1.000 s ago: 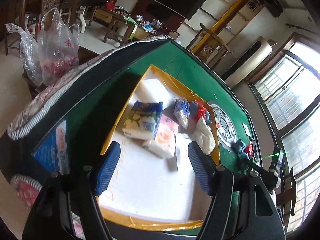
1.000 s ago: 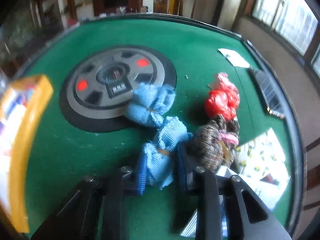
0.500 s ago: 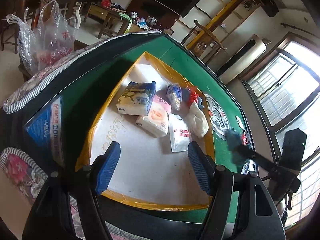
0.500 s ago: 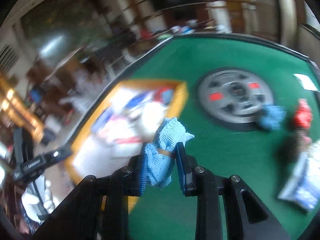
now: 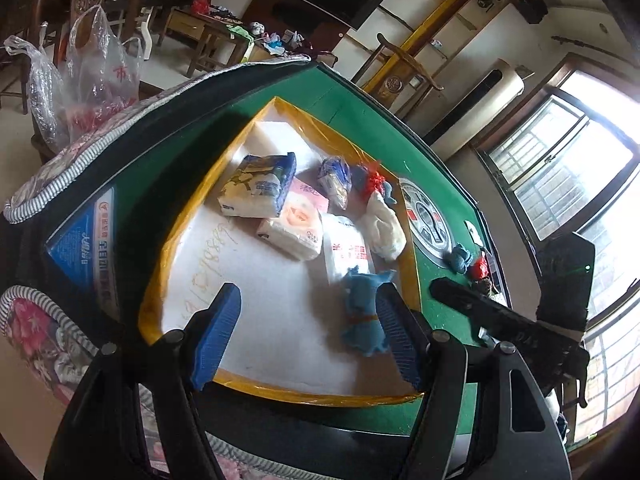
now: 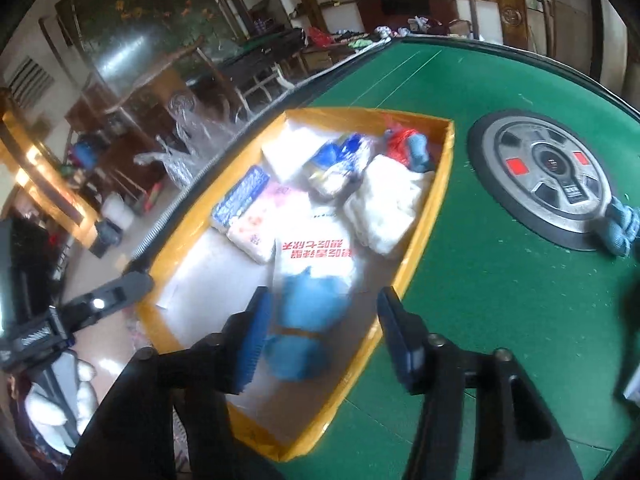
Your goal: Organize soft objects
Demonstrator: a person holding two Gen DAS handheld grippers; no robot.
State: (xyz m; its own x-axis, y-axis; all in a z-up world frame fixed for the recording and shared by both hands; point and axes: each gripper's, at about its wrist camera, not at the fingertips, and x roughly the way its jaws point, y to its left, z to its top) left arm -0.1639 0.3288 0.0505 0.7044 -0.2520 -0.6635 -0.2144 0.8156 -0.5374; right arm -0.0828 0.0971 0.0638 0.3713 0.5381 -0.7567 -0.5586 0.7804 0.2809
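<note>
The step in hand is judged to be the release of a blue cloth bundle [image 6: 304, 320] into the yellow-rimmed tray [image 6: 424, 236]. The right gripper [image 6: 320, 332] is seen spread wide above the near end of the tray, and the bundle, blurred, lies between its jaws; whether it touches the left pad cannot be told. For a clean release, the jaws are best kept wide and the gripper lifted straight up, so that the loose cloth is not snagged on the ribbed pads and dragged back over the tray's rim. The left gripper [image 5: 304, 332] is also spread and holds nothing; it hangs over the near end of the tray, and the bundle [image 5: 364, 316] is seen just beside its right finger. Farther into the tray, a blue-and-white tissue pack [image 5: 256, 188], a pink tissue pack [image 5: 296, 220], a white packet with red print [image 5: 348, 248], a white cloth [image 5: 384, 224] and a wrapped blue item [image 5: 334, 178] are gathered. Outside the tray, on the green table [image 6: 480, 280], another blue cloth [image 6: 622, 230] rests against the round centre disc [image 6: 548, 176] and remains to be collected.
</note>
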